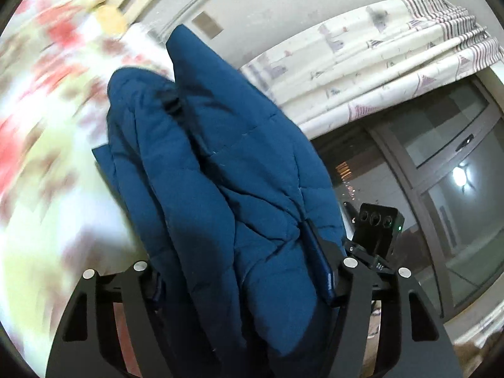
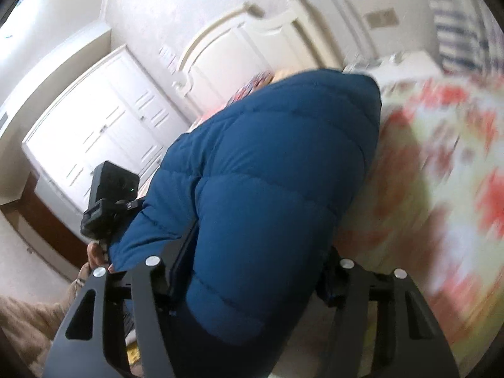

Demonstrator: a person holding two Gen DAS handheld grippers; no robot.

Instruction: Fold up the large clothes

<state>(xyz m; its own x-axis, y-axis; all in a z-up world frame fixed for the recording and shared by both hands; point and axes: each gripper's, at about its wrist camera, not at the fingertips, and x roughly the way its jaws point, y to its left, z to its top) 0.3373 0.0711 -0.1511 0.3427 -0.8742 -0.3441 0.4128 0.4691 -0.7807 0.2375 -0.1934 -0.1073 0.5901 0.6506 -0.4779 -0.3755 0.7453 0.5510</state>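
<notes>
Garment: a blue quilted puffer jacket (image 1: 220, 170), bulky and thick; it hangs lifted between my two grippers, above the bed rather than flat on it.
Left gripper (image 1: 242, 283): clamped on a thick bunch of the jacket; padding bulges out between the fingers, and one finger (image 1: 321, 267) presses into a seam edge. The jaws stand fairly wide only because the wad is so fat.
Right gripper (image 2: 249, 283): likewise closed on a quilted roll of the jacket (image 2: 271, 173); the fabric fills the whole gap between the fingers.
Why held so: my judgement is that I take two separate points so the weight spreads and the cloth hangs out its length, ready to lay or fold over.
Bed (image 1: 47, 126): floral cover, red and pale green, smeared by blur. It lies to the left in the left view, to the right in the right view (image 2: 441, 163), so the jacket is over its near edge.
Headboard (image 2: 252, 31): white, at the far end of the bed.
Other gripper's camera block (image 2: 110, 189): visible just beside the jacket, so the two grips are close together.
Surroundings: curtain (image 1: 393, 50), dark window (image 1: 441, 157), white wardrobe (image 2: 94, 119).
Risk: slippery, puffy shell could squeeze out of the pads.
</notes>
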